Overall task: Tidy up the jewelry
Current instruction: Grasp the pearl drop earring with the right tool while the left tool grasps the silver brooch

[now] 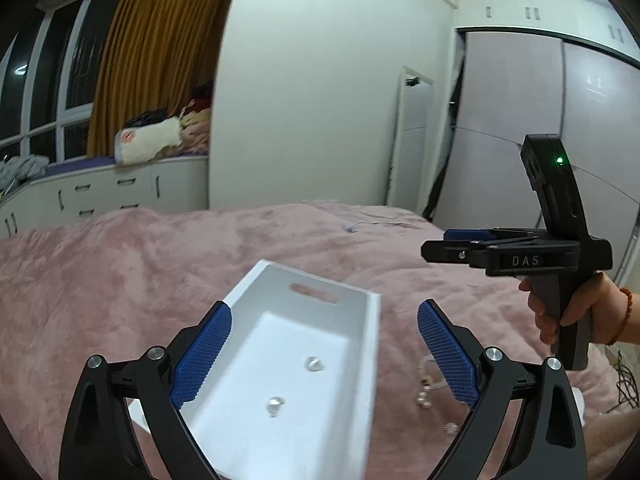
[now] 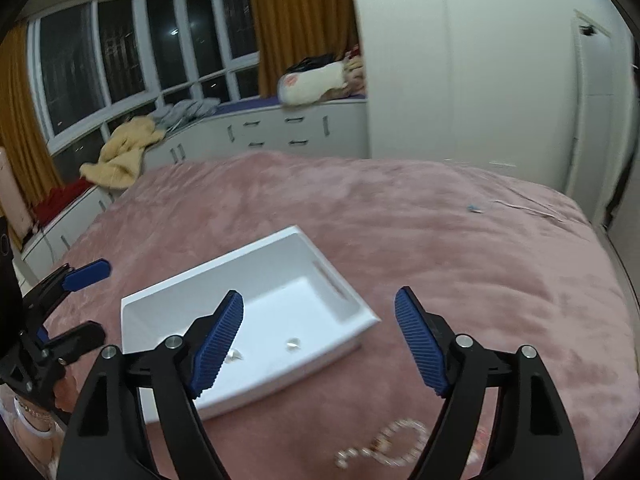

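Both the left gripper [image 1: 324, 344] and right gripper [image 2: 319, 344] hover with fingers spread, empty. Two small jewelry pieces [image 1: 275, 405] lie inside the white tray [image 2: 168, 300] on the bed [image 2: 440, 240]; a pearl bracelet [image 2: 394, 442] lies at the tray's 5 o'clock.

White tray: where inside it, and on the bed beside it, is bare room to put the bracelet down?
The white tray is bare toward its slotted end, beyond the two small pieces. The pink blanket past the tray is bare. The near side is crowded, with the pearl bracelet.
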Motion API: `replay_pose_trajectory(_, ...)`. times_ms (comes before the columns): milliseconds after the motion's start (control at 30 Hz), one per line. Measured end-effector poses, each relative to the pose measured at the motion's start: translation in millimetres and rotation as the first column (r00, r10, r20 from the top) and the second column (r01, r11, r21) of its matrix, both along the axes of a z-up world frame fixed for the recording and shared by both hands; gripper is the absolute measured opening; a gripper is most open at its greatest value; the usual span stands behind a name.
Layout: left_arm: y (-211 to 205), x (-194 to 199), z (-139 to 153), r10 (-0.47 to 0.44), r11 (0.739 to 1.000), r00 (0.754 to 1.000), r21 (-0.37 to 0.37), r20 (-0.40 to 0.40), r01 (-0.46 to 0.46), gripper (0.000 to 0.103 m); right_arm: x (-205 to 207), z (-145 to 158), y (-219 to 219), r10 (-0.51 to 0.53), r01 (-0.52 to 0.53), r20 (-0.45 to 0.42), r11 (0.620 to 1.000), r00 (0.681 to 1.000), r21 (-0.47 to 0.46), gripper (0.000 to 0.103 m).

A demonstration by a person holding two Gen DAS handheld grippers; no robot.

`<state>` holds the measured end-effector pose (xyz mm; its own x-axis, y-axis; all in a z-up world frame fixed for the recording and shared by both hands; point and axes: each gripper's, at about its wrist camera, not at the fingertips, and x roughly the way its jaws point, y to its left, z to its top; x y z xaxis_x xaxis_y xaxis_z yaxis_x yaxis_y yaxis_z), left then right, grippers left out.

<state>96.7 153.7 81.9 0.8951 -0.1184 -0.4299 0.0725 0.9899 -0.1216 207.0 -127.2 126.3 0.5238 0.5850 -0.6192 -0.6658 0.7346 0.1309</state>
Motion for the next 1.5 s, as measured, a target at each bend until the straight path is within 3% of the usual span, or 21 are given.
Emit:
replay_pose_trajectory(167, -39, -10, 8, -0.057, 0.998, 0.998, 0.025, 0.035, 0.056, 0.100, -12, 7, -49, -0.066, 0.066, 0.031, 0.998, 0.997, 0.011, 0.080)
replay_pose_trajectory(300, -63, -16, -2, -0.112, 0.992, 0.991, -0.045, 0.071, 0.115, 0.100, -29, -8, -74, -0.074, 0.077, 0.058, 0.996, 0.996, -0.044, 0.080)
replay_pose_trajectory(400, -85, -11, -21, -0.177, 0.982, 0.984, -0.062, 0.035, 0.179, 0.100, -45, -34, -94, -0.057, 0.063, 0.057, 0.993, 0.997, -0.104, 0.080)
replay_pose_trajectory(500, -110, -7, -41, -0.207, 0.978, 0.978, -0.019, -0.006, 0.207, 0.100, -56, -56, -109, -0.052, 0.059, 0.047, 0.986, 0.998, -0.155, 0.080)
replay_pose_trajectory(767, -151, 6, -101, -0.213, 0.975, 0.972, 0.044, -0.102, 0.219, 0.100, -74, -117, -153, -0.074, 0.069, -0.011, 0.970, 0.997, -0.234, 0.078)
replay_pose_trajectory(1067, -177, 35, -163, -0.224, 0.959, 0.940, 0.111, -0.260, 0.259, 0.100, -88, -159, -160, -0.049, 0.022, -0.079, 0.950, 0.996, -0.312, 0.072)
replay_pose_trajectory(1200, -181, 36, -175, -0.233, 0.951, 0.930, 0.132, -0.283, 0.279, 0.100, -88, -167, -158, -0.040, 0.000, -0.120, 0.949, 0.992, -0.315, 0.055)
replay_pose_trajectory(1500, -187, 38, -188, -0.279, 0.931, 0.906, 0.142, -0.317, 0.336, 0.097, -88, -191, -144, -0.022, -0.047, -0.170, 0.920, 0.985, -0.389, 0.054)
